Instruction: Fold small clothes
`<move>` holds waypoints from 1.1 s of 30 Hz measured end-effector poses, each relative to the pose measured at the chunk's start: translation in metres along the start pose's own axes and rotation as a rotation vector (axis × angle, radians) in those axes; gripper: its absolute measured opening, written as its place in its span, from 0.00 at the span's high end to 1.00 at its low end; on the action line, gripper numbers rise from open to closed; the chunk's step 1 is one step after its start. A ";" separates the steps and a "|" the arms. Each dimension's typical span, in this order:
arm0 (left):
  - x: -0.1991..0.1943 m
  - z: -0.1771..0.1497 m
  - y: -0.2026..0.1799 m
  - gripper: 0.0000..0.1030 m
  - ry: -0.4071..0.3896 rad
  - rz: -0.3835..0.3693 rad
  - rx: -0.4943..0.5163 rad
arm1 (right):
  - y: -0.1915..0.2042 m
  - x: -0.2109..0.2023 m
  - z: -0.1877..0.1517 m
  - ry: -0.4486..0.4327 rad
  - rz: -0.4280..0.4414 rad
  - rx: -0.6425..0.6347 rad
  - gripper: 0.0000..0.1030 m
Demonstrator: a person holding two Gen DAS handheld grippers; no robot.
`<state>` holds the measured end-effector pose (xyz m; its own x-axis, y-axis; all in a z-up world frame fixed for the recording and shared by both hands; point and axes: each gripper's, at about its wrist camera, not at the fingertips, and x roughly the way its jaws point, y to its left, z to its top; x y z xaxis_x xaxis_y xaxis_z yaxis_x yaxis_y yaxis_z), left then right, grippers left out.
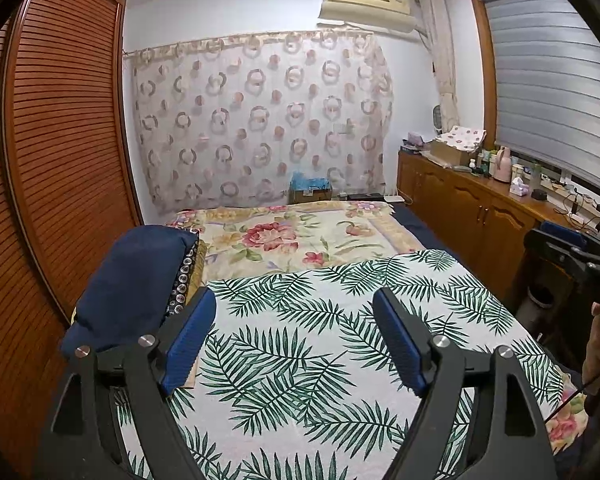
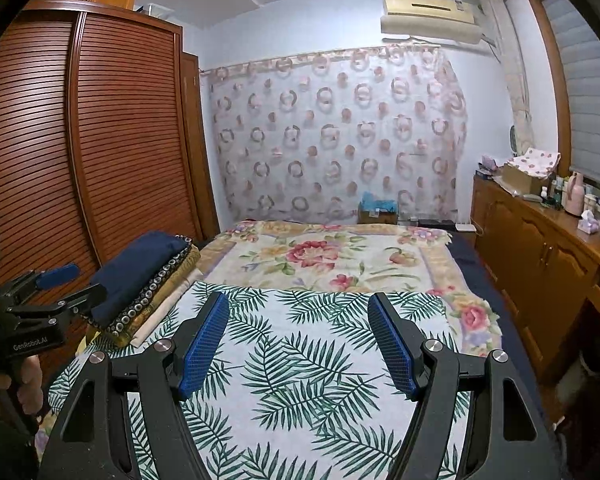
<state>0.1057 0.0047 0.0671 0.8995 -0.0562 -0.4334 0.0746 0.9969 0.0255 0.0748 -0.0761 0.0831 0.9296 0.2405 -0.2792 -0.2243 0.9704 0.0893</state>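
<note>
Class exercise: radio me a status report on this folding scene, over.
Left gripper and right gripper open, empty. Folded clothes stacked at left of bed. Leaf-print cloth bare; nothing in the way.

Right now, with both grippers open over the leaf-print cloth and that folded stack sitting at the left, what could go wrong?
1. The folded stack sits close beside the left gripper; a sideways sweep might topple it.
2. The leaf-print cloth is loose over the floral blanket; the right gripper could pinch and bunch it.
</note>
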 end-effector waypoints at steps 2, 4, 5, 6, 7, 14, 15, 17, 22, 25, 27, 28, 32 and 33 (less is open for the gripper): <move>0.000 -0.001 -0.001 0.21 -0.001 0.000 -0.001 | -0.001 -0.001 0.000 -0.003 0.001 -0.001 0.28; 0.000 -0.001 -0.001 0.21 -0.001 0.001 -0.001 | -0.004 0.000 0.000 -0.004 0.001 -0.002 0.28; 0.000 0.000 0.000 0.21 -0.001 -0.001 -0.001 | -0.004 0.000 0.000 -0.004 0.001 -0.002 0.28; 0.000 0.000 0.000 0.21 -0.001 -0.002 -0.001 | -0.004 0.000 0.000 -0.004 0.000 -0.002 0.28; 0.000 -0.001 -0.001 0.21 -0.001 -0.004 -0.002 | -0.005 0.000 0.000 -0.003 0.001 -0.003 0.28; 0.001 -0.001 -0.003 0.20 -0.003 -0.006 -0.005 | -0.011 -0.001 0.002 -0.004 -0.001 -0.004 0.28; 0.000 -0.001 -0.002 0.20 -0.003 -0.006 -0.004 | -0.012 0.000 0.002 -0.004 -0.001 -0.003 0.28; 0.001 -0.001 -0.002 0.20 -0.003 -0.007 -0.005 | -0.012 0.000 0.002 -0.004 -0.001 -0.004 0.28; 0.000 -0.003 -0.002 0.20 -0.003 -0.005 -0.006 | -0.014 0.000 0.002 -0.001 0.000 -0.002 0.28; -0.002 -0.001 -0.003 0.20 -0.002 -0.005 -0.015 | -0.015 0.000 0.001 0.001 -0.001 0.001 0.28; -0.002 -0.001 -0.002 0.20 -0.002 -0.005 -0.014 | -0.016 -0.001 0.001 -0.001 0.000 0.001 0.28; -0.002 -0.001 -0.002 0.20 -0.002 -0.005 -0.014 | -0.016 -0.001 0.001 -0.002 0.001 0.001 0.28; -0.002 -0.001 -0.002 0.20 -0.003 -0.007 -0.014 | -0.018 -0.001 0.002 -0.002 0.003 0.005 0.28; -0.002 -0.001 -0.002 0.20 -0.003 -0.008 -0.014 | -0.018 -0.002 0.002 -0.003 0.002 0.004 0.28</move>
<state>0.1036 0.0030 0.0669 0.9000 -0.0639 -0.4312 0.0753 0.9971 0.0095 0.0780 -0.0938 0.0843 0.9300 0.2429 -0.2760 -0.2254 0.9697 0.0938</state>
